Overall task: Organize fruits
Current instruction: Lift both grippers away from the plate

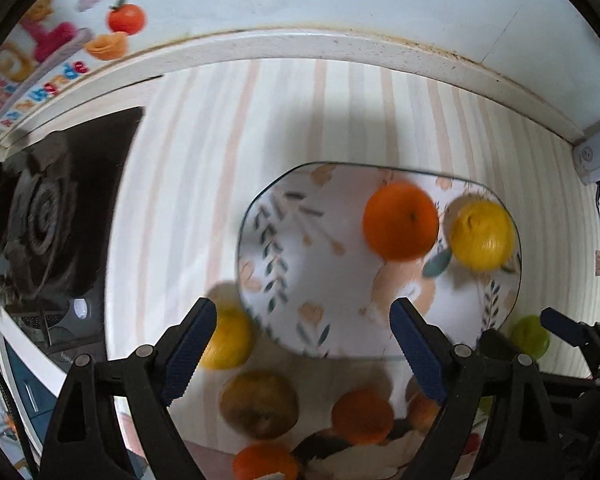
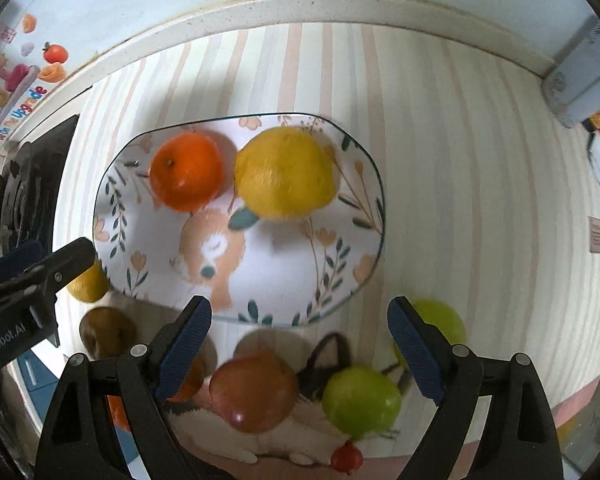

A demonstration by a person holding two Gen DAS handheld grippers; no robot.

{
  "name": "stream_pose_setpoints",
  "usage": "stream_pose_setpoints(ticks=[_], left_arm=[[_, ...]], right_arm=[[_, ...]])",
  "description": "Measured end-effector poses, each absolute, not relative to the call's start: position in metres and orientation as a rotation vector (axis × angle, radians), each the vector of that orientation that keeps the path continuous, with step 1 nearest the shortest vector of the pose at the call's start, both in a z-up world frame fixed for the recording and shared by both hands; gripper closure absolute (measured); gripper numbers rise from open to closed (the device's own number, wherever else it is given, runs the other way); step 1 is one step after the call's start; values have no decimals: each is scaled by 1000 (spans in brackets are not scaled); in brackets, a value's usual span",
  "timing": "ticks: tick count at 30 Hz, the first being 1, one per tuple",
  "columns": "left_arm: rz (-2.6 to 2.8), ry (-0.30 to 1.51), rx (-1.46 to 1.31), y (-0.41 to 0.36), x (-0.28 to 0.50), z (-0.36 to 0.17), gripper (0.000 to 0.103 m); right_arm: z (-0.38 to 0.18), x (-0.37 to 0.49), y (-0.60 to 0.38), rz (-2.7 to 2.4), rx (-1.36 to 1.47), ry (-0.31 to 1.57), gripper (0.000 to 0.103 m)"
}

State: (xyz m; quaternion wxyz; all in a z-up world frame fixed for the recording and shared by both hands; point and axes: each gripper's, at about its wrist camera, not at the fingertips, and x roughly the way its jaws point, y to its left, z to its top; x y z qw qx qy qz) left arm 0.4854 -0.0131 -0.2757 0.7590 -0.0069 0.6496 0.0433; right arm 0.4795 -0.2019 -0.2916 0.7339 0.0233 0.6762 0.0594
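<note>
A flower-patterned plate point(image 1: 312, 264) point(image 2: 340, 272) lies on the striped counter, holding an orange point(image 1: 400, 222) point(image 2: 186, 172) and a yellow citrus fruit point(image 1: 482, 236) point(image 2: 286, 172) side by side. My left gripper point(image 1: 302, 320) hangs open above the plate's near rim, nothing between its fingers. My right gripper point(image 2: 300, 312) is open too, above the plate's near edge, and empty. Nearer the front lie a red apple point(image 2: 254, 392), two green apples point(image 2: 362, 402) point(image 2: 440, 320), a brown fruit point(image 1: 260, 404) point(image 2: 106, 332), another yellow fruit point(image 1: 228, 340) point(image 2: 88, 284) and more oranges point(image 1: 362, 416).
A black gas stove point(image 1: 48, 220) point(image 2: 20, 192) borders the counter on the left. A white tiled wall point(image 1: 340, 0) runs behind. A grey box point(image 2: 584, 80) sits at the back right corner. The front fruits rest on an animal-print mat point(image 2: 284, 440).
</note>
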Motion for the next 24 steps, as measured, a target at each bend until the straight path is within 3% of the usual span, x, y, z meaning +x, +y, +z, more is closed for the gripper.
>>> stream_pose_setpoints(ticks=[24], left_arm=[[60, 1134, 7, 0, 347, -157, 14]], right_arm=[[-149, 359, -187, 102, 51, 1192, 11]])
